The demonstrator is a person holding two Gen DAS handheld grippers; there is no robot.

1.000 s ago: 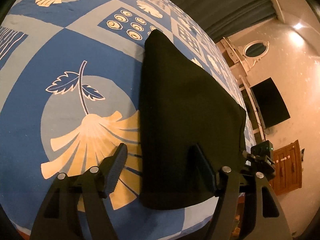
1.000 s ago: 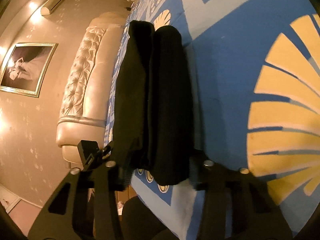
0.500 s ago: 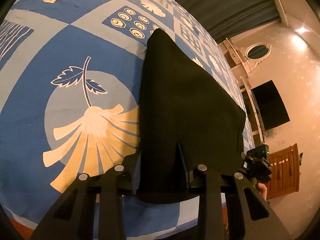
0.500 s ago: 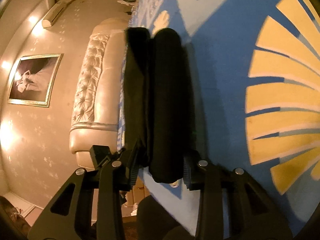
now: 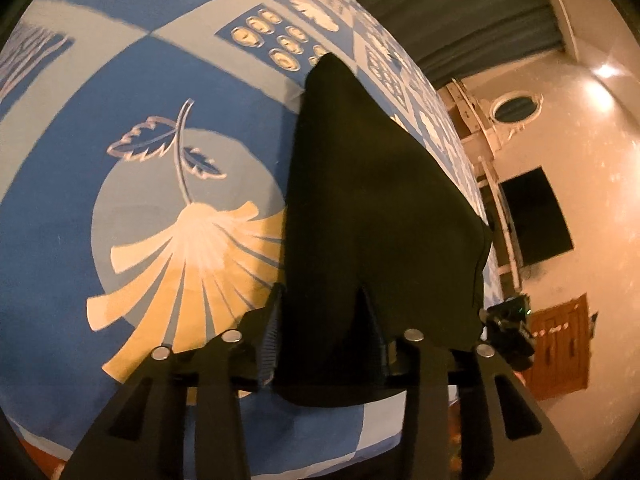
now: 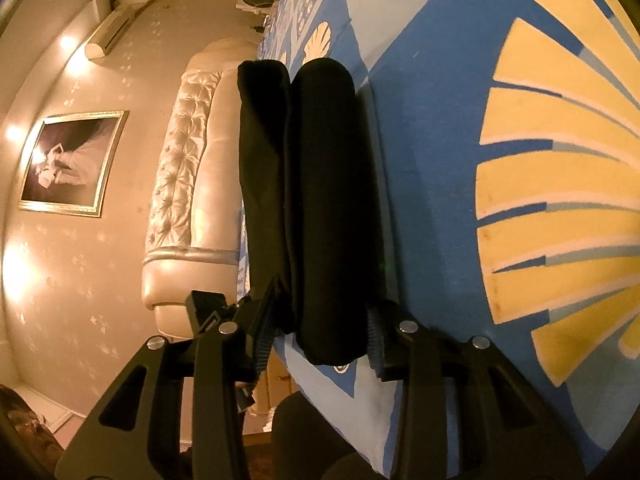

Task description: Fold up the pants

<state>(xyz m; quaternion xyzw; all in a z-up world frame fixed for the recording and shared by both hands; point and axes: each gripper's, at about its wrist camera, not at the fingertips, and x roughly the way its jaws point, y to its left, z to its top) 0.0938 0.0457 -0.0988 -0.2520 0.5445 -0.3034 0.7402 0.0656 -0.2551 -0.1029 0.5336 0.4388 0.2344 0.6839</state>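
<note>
**Listener:** What are you holding, and where is it?

**Me:** One pair of black pants (image 5: 372, 216), folded into a thick bundle. It lies on a bed sheet (image 5: 72, 208) printed in blue, pale grey and yellow, near the edge of the bed. I carry two grippers, one in each hand, each with two fingers.

**Listener:** How do your jaws stand?

**Me:** On my left gripper (image 5: 324, 344), the two ribbed pads sit on either side of the bundle's near end, with cloth between them, and these jaws are opening. From this side the pants rise as one dark wedge. My right gripper (image 6: 320, 332) straddles the opposite end, where I count two rounded rolls of fabric side by side. Its pads touch the cloth on both sides, and these jaws are also opening.

**Listener:** Anything else countable?

**Me:** One padded cream headboard (image 6: 192, 184) and one framed picture (image 6: 72, 160) on the wall.
</note>
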